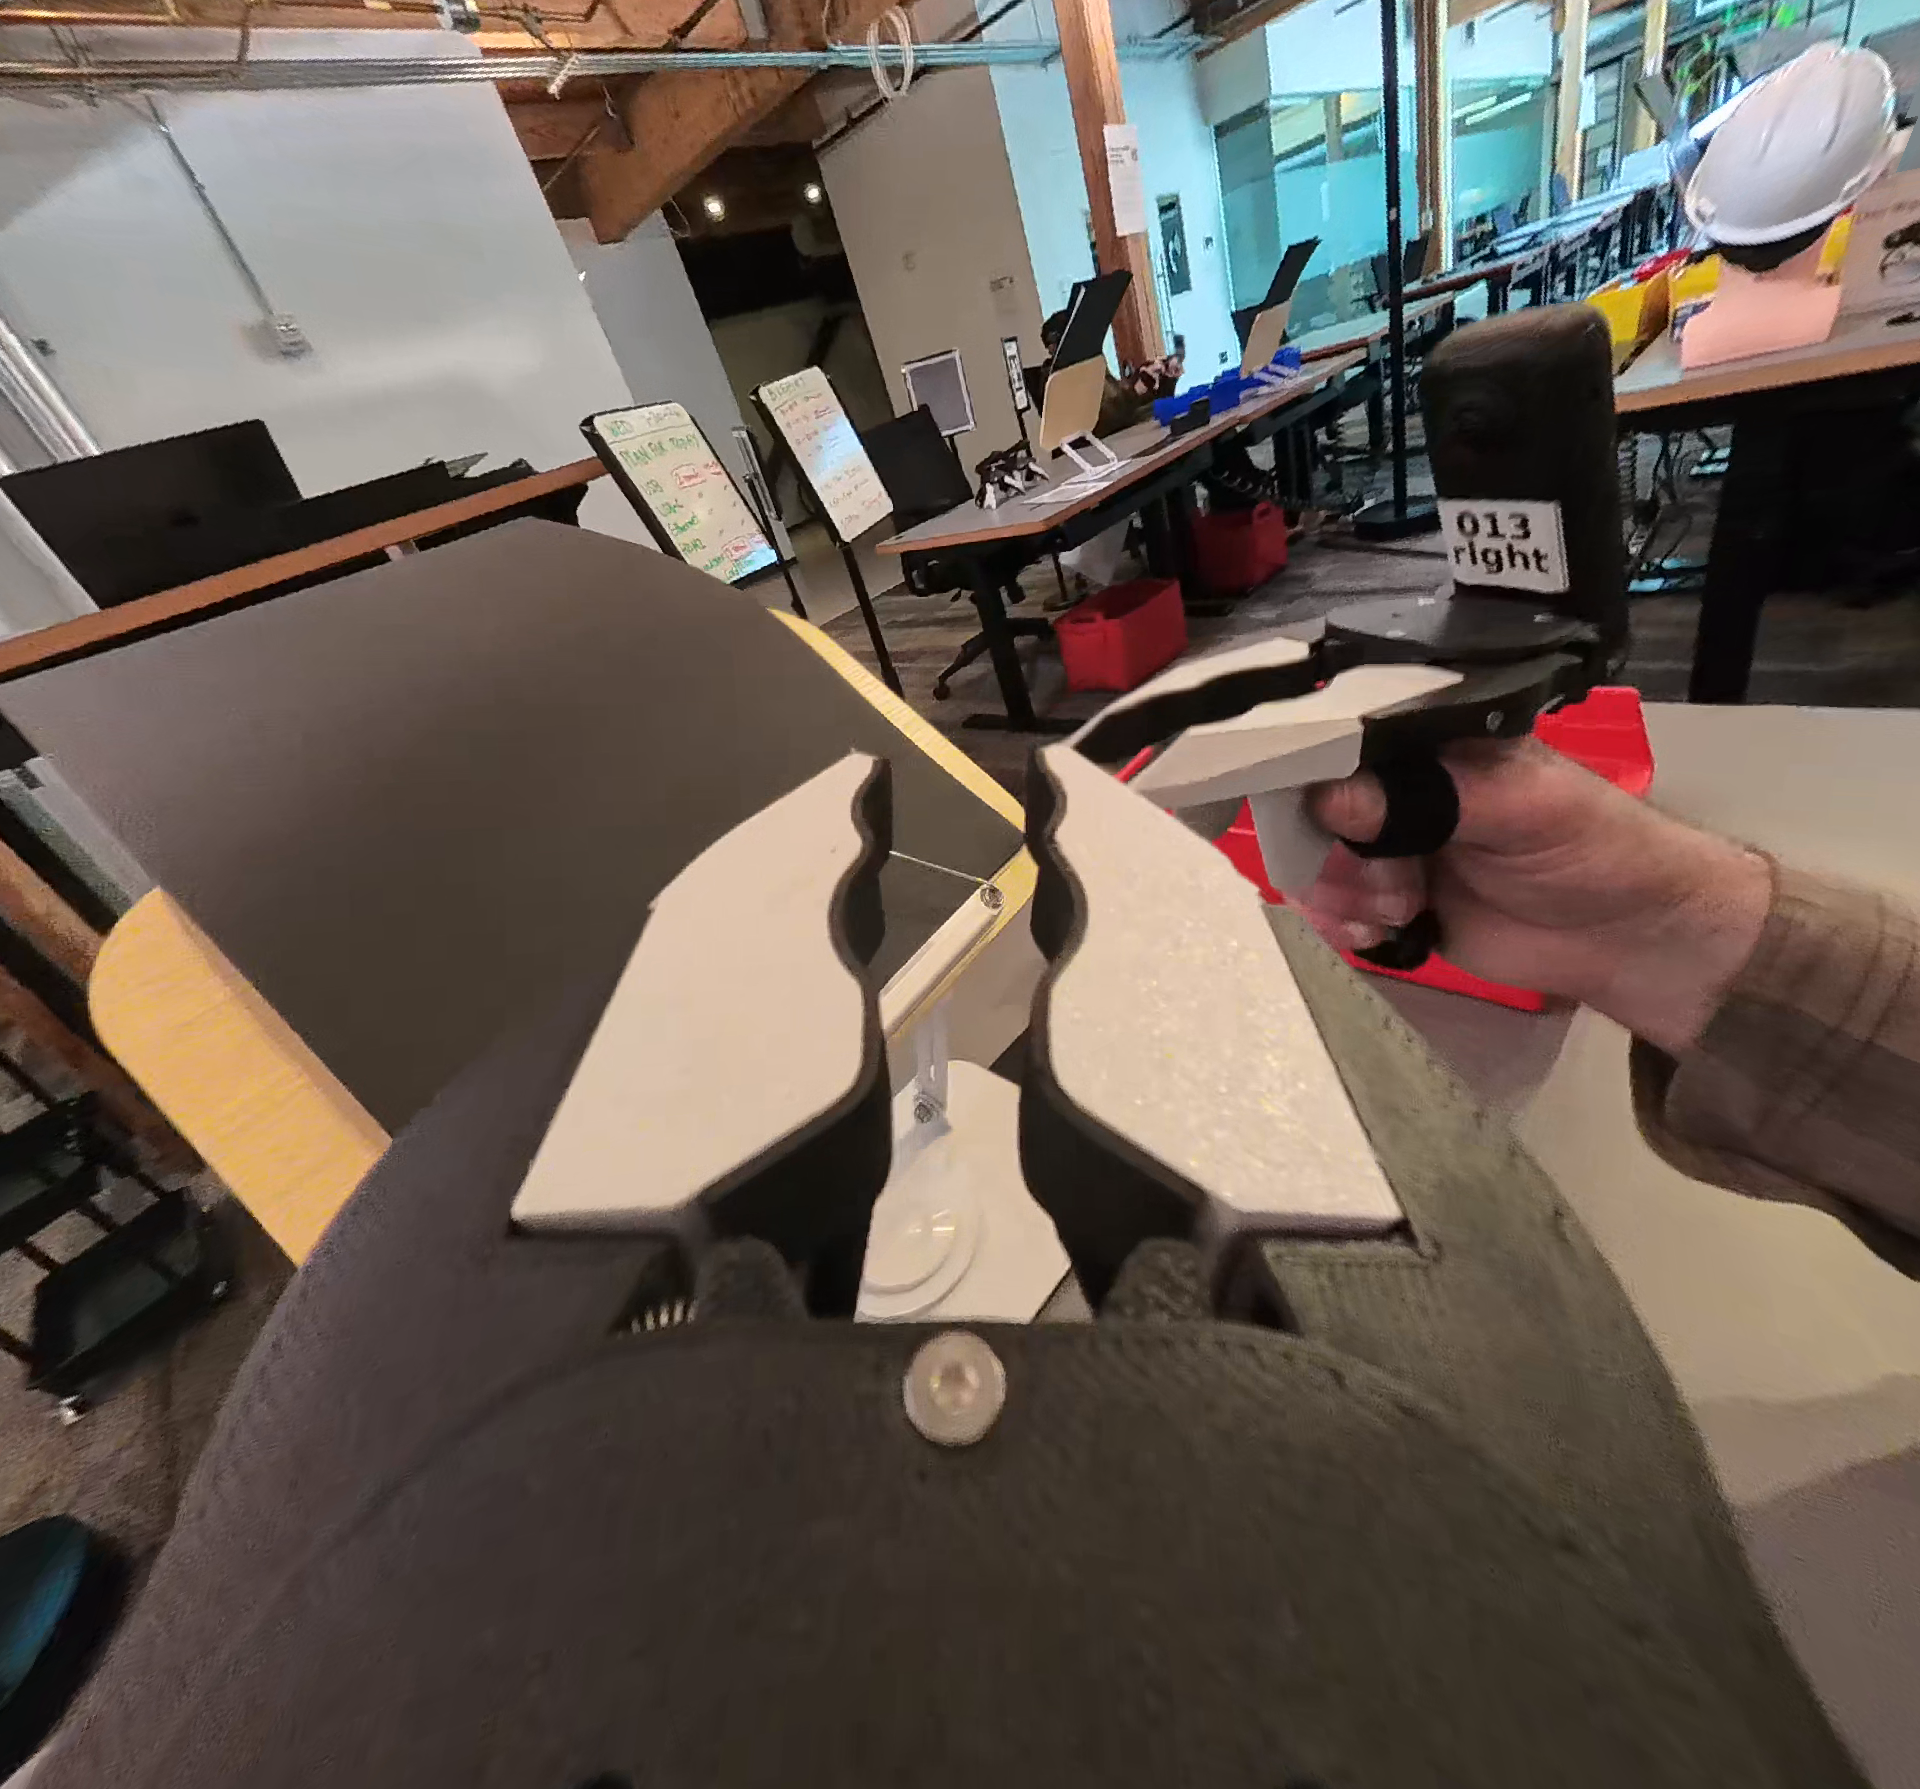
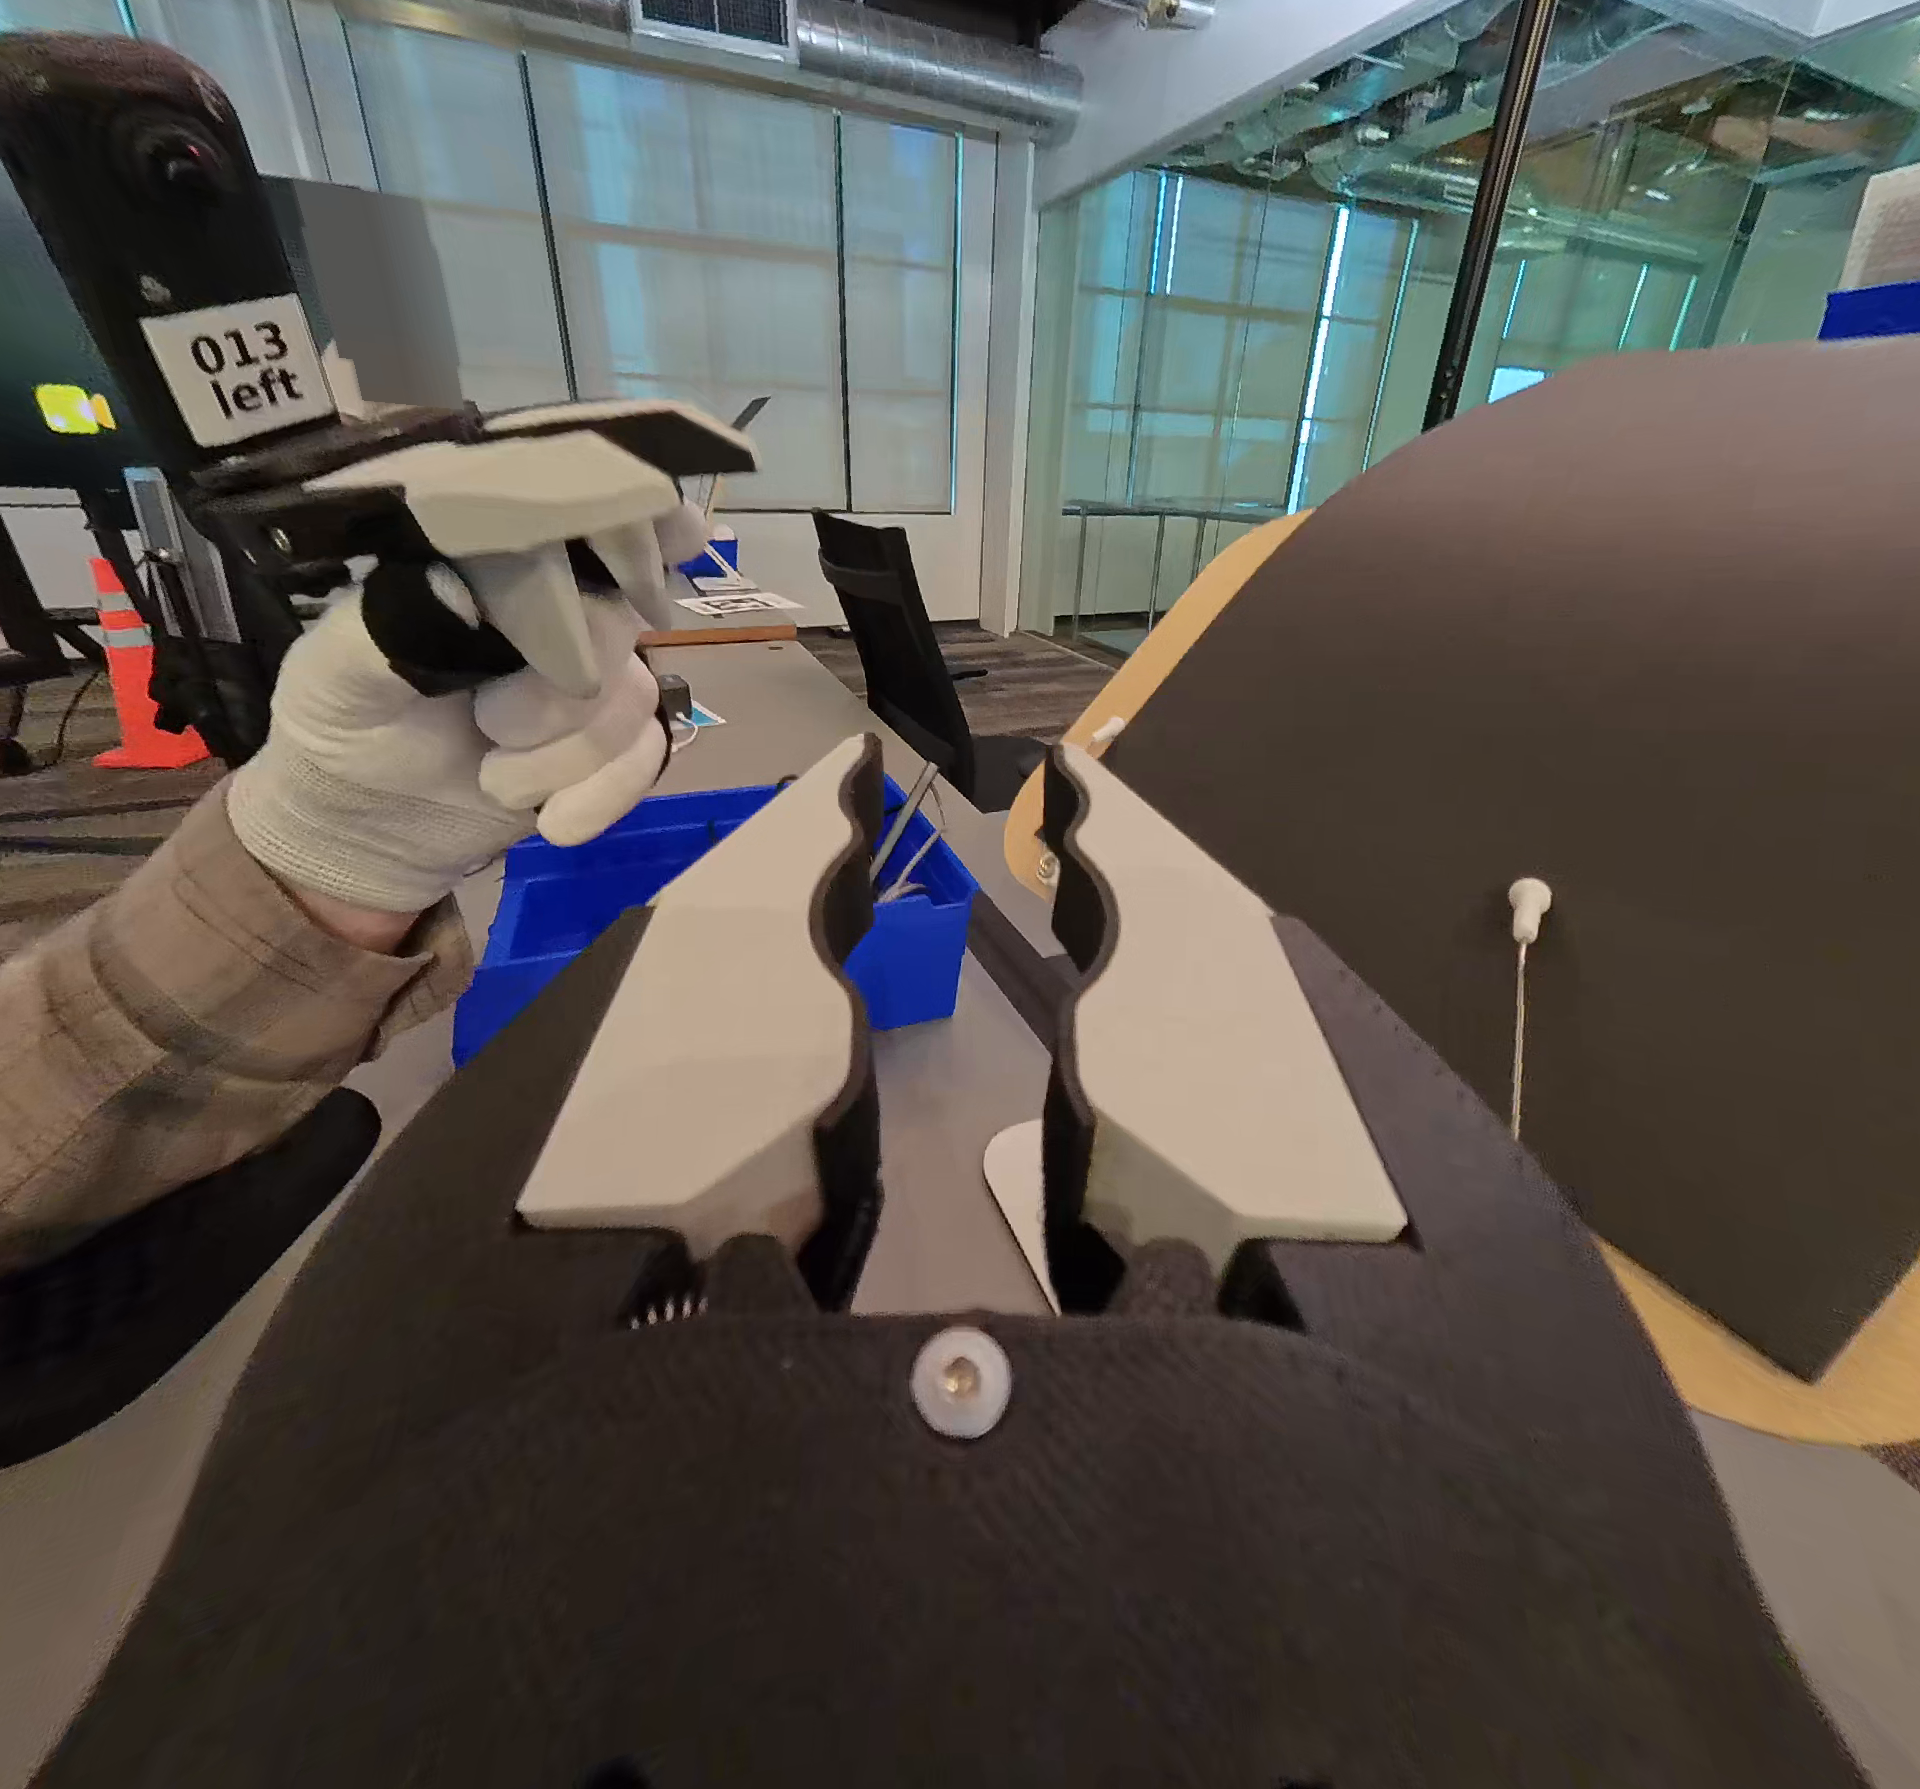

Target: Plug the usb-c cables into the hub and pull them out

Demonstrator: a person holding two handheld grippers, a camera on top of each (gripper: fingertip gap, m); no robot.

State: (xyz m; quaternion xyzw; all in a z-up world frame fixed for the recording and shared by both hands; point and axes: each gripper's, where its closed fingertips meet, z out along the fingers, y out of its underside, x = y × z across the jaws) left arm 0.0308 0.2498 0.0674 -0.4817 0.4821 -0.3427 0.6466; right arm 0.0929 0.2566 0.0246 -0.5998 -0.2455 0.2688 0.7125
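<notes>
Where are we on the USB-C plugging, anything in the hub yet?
Nothing looks done: no hub or cable shows in either view. In hand: nothing; the left gripper and right gripper are both open, empty, raised above the table beside the blue bin. All plugging and unplugging seems left.

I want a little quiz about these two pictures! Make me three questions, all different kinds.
1. True or false: the left gripper holds a cable.
2. Pick one. The bin beyond the right gripper is: A red, B blue, C green.
3. Fill the gap: the hand on the left gripper wears a ____ glove.

Key: 1 false, both grippers are open and empty. 2 B. 3 white.
</notes>
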